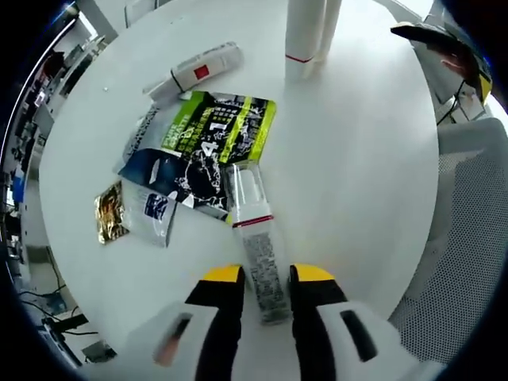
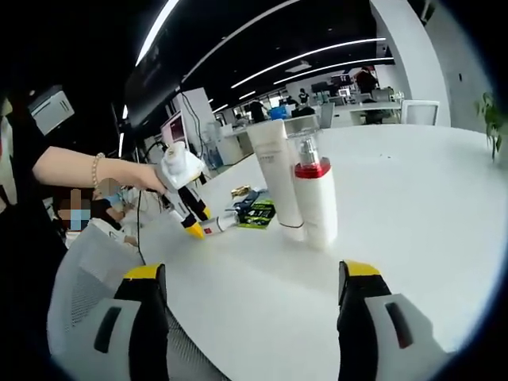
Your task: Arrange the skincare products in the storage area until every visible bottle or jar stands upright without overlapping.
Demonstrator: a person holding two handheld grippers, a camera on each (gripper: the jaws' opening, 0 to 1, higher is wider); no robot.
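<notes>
— Left gripper view: where's the bottle (image 1: 258,238)?
— Flat on the worktop (image 1: 357,159), between the left tongs (image 1: 265,276), cap pointing away; not clamped.
— Right gripper view?
— Right tongs (image 2: 252,282) wide, empty; two tubes (image 2: 298,178) upright ahead.

A white bench (image 1: 357,159) carried a clear-capped bottle (image 1: 258,238) with a red band and grey print between the left gripper (image 1: 266,278)'s yellow tips. Beyond lay a lime-green and black sachet (image 1: 226,123), a navy sachet (image 1: 163,171), a gold one (image 1: 109,210) and a white tube (image 1: 194,71) with a red square.
</notes>
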